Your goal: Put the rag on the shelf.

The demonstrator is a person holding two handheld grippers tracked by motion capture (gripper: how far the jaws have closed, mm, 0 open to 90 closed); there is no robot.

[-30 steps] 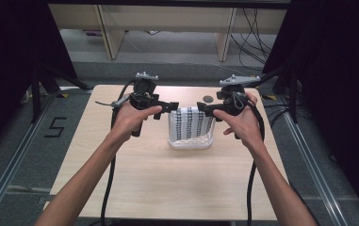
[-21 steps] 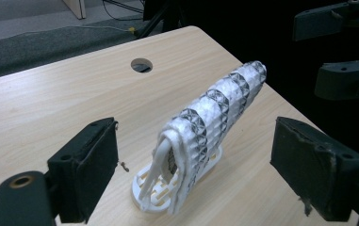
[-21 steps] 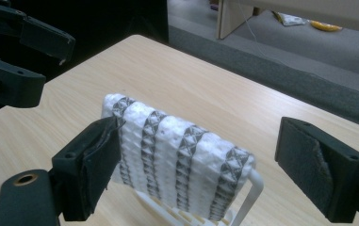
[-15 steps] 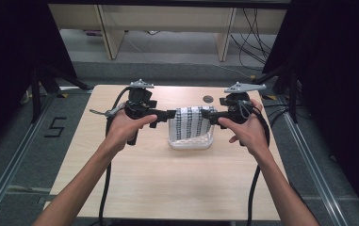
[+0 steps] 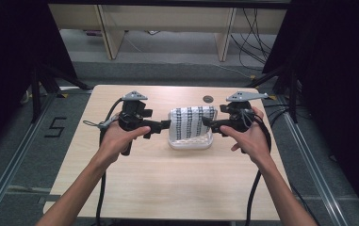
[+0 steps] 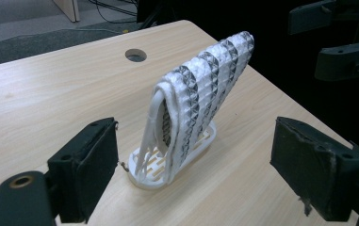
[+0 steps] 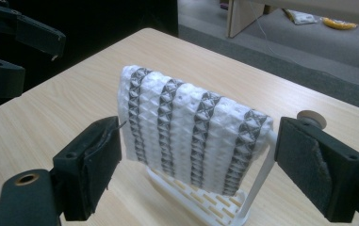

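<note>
Both grippers level with the rack now: left gripper (image 5: 164, 125) at one end, right gripper (image 5: 206, 123) at the other, jaws on each spread wide, gripping nothing. The striped cloth (image 5: 191, 122) drapes over the white rack (image 5: 190, 142), nearer the table's (image 5: 167, 188) far edge.

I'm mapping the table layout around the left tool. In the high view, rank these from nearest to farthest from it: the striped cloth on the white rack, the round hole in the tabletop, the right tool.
From the left tool:
1. Striped cloth, just to its right, draped over the white rack.
2. Right tool, at the cloth's far edge, facing it.
3. Round hole, at the table's back, right of centre.
</note>
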